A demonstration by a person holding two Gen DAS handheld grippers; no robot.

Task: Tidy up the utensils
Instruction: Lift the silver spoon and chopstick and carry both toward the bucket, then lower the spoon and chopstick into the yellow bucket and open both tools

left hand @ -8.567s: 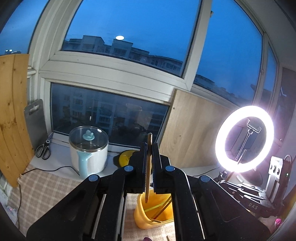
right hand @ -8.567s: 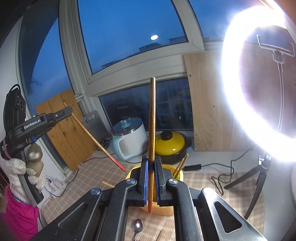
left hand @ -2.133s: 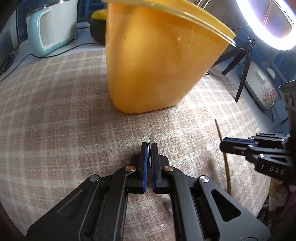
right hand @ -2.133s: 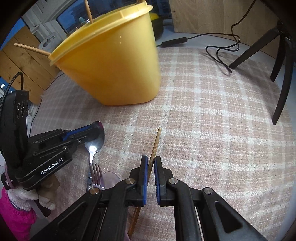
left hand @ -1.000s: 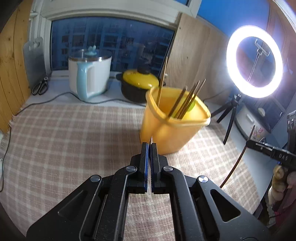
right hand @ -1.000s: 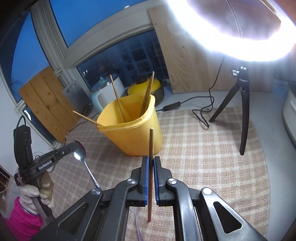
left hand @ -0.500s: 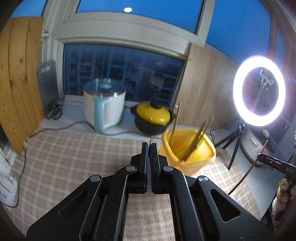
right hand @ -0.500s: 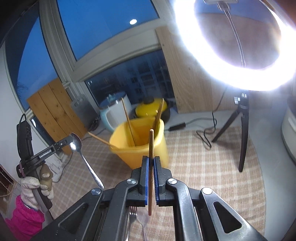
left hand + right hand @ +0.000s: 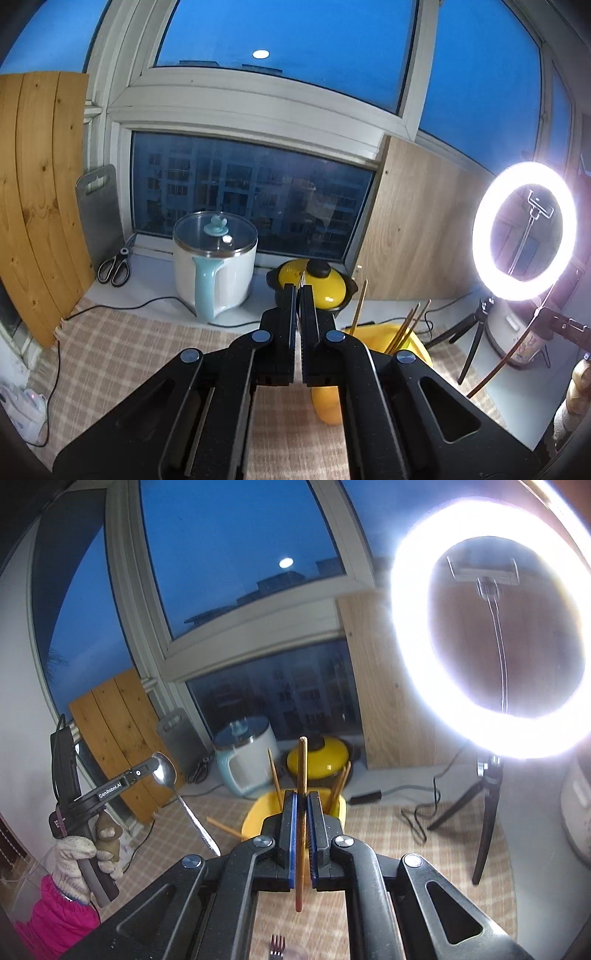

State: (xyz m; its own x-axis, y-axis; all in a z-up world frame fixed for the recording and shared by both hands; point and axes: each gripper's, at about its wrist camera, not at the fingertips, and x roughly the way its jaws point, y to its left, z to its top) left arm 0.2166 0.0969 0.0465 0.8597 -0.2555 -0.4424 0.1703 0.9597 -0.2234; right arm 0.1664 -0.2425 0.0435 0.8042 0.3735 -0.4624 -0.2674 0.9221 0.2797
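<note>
My left gripper (image 9: 298, 291) is shut on a metal spoon; only its thin edge (image 9: 302, 277) shows here. In the right wrist view the left gripper (image 9: 151, 766) holds the spoon (image 9: 177, 794) by its bowl, handle hanging down. My right gripper (image 9: 303, 797) is shut on a wooden chopstick (image 9: 301, 775), held upright above the yellow utensil bucket (image 9: 255, 818). The bucket (image 9: 410, 341) holds several chopsticks (image 9: 404, 328) and sits below and right of the left gripper. A fork (image 9: 277, 946) lies on the checked cloth near the lower edge.
A white electric pot (image 9: 214, 269), a yellow casserole (image 9: 332, 288), scissors (image 9: 114, 266) and a grey board (image 9: 98, 210) stand along the windowsill. A lit ring light (image 9: 524, 232) on a tripod (image 9: 484, 819) stands at the right. Cables cross the checked cloth (image 9: 122, 354).
Both grippers have risen and tilted up, the spoon and the chopstick still held. The bucket now sits lower and partly hidden behind the fingers in both views.
</note>
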